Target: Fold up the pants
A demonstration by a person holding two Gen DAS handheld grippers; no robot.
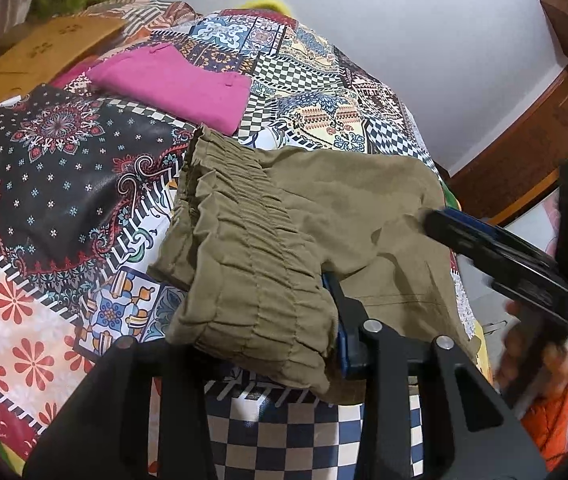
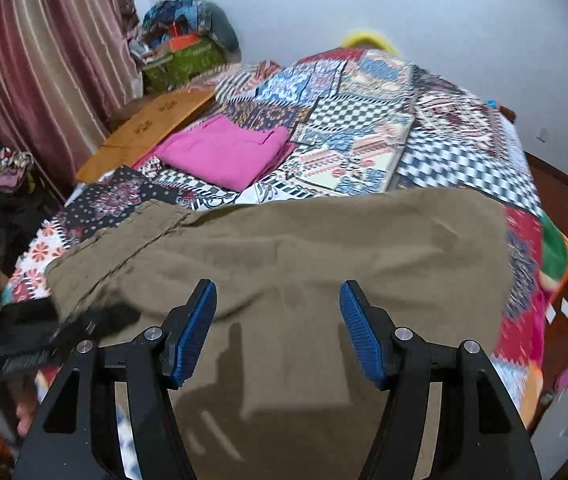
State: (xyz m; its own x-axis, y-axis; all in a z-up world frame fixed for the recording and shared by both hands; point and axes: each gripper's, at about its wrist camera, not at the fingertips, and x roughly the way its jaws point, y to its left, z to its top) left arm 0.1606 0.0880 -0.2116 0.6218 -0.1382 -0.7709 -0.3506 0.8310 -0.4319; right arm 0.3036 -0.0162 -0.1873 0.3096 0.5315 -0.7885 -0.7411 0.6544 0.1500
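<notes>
I have the left hand-held gripper [image 1: 284, 344] clamped on the gathered elastic waistband of the olive pants [image 1: 323, 216]; the bunched band drapes over the jaws and hides the left finger, while the right finger's blue pad shows pressed against the cloth. From that grip the pants spread away over the bed [image 1: 323, 80], which is covered with a patchwork quilt.

My right hand-held gripper [image 2: 278, 332] is released: its two blue pads [image 2: 196, 332] stand well apart above the pants, with flat cloth below them and nothing pinched. In the left wrist view that gripper comes in from the right edge, blurred, its tip just over the far side of the pants, with the person's hand [image 1: 523, 352] and an orange sleeve behind it.

Farther up the bed lies a folded pink garment [image 1: 180, 80], well apart from the pants. A sheet of brown cardboard [image 2: 152, 128] lies at the bed's left side, near striped curtains [image 2: 44, 60].
</notes>
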